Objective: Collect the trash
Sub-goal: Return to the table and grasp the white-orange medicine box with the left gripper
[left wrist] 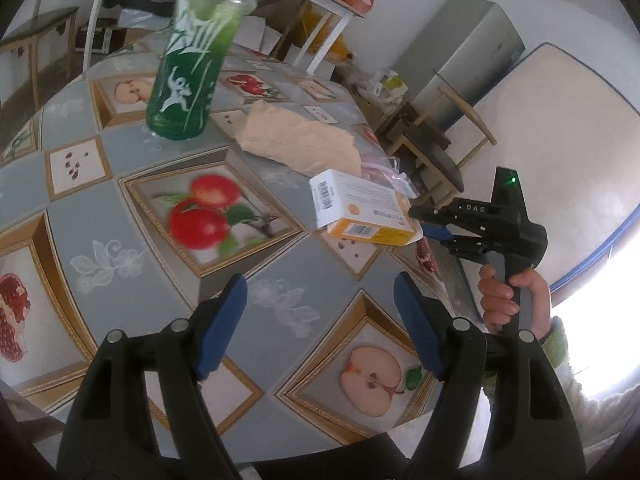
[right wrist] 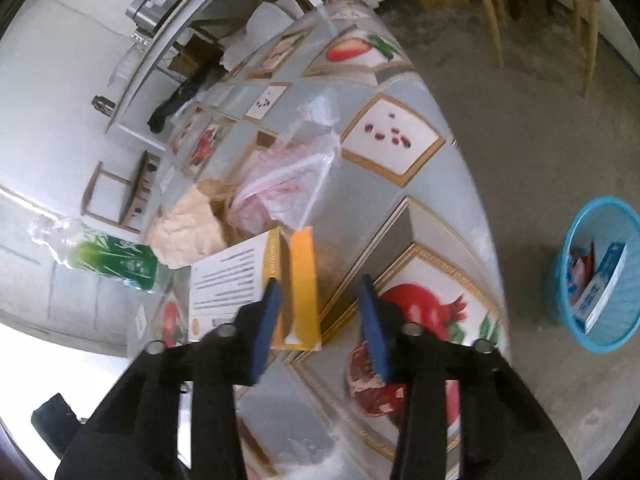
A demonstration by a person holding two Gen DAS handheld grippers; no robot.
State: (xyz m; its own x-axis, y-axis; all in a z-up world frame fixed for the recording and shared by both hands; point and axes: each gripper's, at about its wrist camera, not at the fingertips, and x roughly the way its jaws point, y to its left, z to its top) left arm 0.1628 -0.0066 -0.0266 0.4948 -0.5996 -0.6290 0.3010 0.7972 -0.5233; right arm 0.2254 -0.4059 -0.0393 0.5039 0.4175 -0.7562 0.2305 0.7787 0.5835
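Observation:
A yellow and white carton (left wrist: pixel 366 212) lies near the table's right edge; in the right wrist view it (right wrist: pixel 276 280) sits just ahead of my open right gripper (right wrist: pixel 320 312), its end between the pads, untouched. A green plastic bottle (left wrist: pixel 188 76) stands upright at the back; it also shows in the right wrist view (right wrist: pixel 116 264). Crumpled tan paper (left wrist: pixel 296 136) and a clear plastic bag (right wrist: pixel 288 176) lie behind the carton. My left gripper (left wrist: pixel 320 320) is open and empty above the tablecloth. The right gripper (left wrist: pixel 436 224) appears at the table's edge in the left wrist view.
The table (left wrist: pixel 120 216) has a fruit-print cloth. A blue mesh bin (right wrist: pixel 596 276) holding a white and blue box stands on the concrete floor right of the table. Wooden chairs (left wrist: pixel 436 148), a white shelf frame (left wrist: pixel 316 12) and a fridge (left wrist: pixel 468 52) stand around.

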